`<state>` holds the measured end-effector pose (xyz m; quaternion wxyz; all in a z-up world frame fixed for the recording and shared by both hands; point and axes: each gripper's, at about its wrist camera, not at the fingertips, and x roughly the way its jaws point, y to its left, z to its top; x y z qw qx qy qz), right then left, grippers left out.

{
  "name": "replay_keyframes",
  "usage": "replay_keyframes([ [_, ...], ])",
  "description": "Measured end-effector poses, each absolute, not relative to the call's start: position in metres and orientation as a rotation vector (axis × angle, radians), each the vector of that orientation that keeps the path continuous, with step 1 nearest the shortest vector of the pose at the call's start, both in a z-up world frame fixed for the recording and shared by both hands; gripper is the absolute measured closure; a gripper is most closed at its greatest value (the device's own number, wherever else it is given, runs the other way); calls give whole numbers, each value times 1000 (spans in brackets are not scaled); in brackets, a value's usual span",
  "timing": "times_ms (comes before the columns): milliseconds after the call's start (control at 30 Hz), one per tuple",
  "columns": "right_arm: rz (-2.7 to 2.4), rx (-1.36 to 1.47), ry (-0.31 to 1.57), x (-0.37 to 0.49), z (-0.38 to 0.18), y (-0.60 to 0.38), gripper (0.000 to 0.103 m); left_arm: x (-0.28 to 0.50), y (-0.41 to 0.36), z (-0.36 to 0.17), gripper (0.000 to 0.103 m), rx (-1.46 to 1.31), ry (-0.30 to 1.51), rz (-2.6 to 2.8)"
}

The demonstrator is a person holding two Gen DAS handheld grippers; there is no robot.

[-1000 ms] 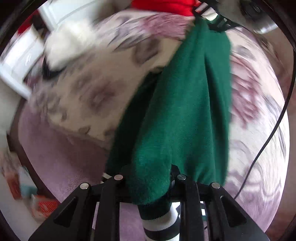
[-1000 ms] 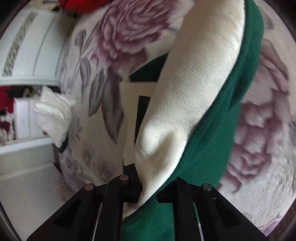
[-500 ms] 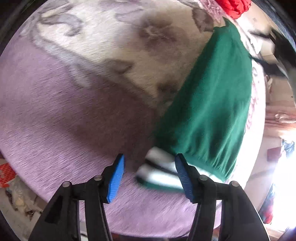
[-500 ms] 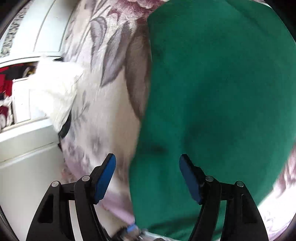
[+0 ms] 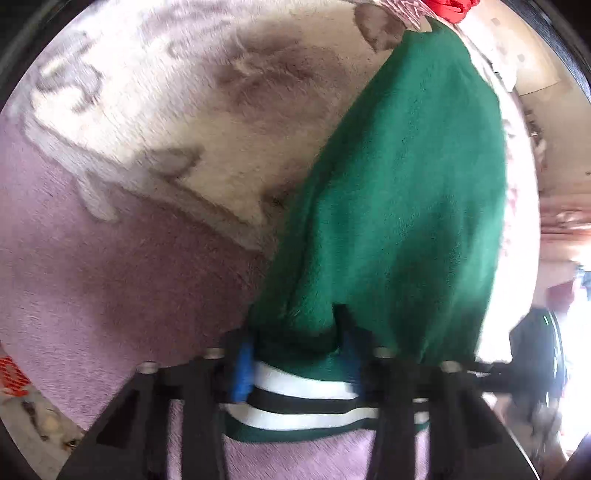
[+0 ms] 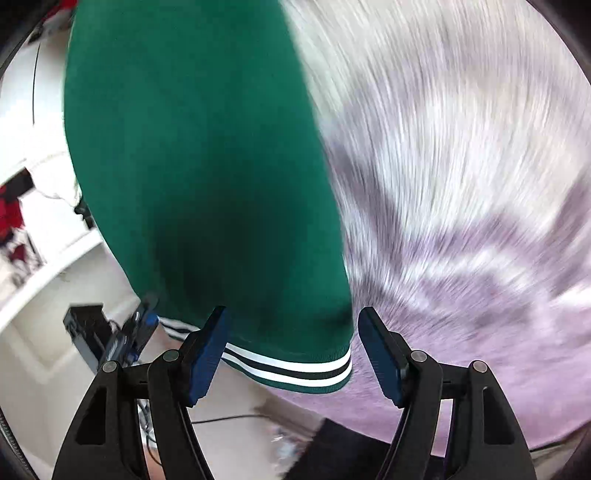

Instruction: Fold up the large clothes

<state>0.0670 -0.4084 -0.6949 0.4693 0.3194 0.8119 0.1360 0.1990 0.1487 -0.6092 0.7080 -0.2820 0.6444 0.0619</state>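
A dark green garment (image 5: 399,192) with a white and black striped hem (image 5: 306,398) lies on a floral lilac blanket (image 5: 155,122). My left gripper (image 5: 299,365) is shut on the hem, with green fabric bunched between the blue pads. In the right wrist view the same garment (image 6: 199,155) stretches away, its striped hem (image 6: 295,365) near the bed edge. My right gripper (image 6: 293,354) is open, its blue pads (image 6: 208,350) standing on either side of the hem without touching it. The left gripper also shows in the right wrist view (image 6: 136,332) at the hem's left corner.
The blanket (image 6: 461,184) covers the bed to the right of the garment. A red cloth (image 5: 447,7) lies at the far end of the bed. White furniture (image 6: 44,280) and floor lie left of the bed edge.
My left gripper has closed on the striped hem that lay between its open fingers. My right gripper has stayed open and swung round to the hem end of the garment.
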Motion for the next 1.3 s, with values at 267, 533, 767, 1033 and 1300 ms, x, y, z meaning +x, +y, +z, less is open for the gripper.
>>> replay_keyframes([
  [267, 316, 836, 1922, 52, -685, -429, 73, 186, 147, -594, 71, -627, 1444, 91],
  [533, 438, 901, 1866, 60, -709, -443, 39, 208, 182, -632, 48, -767, 1441, -33],
  [767, 477, 1082, 1777, 73, -708, -425, 45, 215, 166, -631, 68, -734, 1356, -102],
  [1033, 340, 1254, 1703, 29, -645, -414, 90, 183, 181, -585, 94, -779, 1312, -199],
  [1300, 231, 1079, 1925, -72, -593, -432, 86, 103, 186, -590, 83, -772, 1619, -231],
])
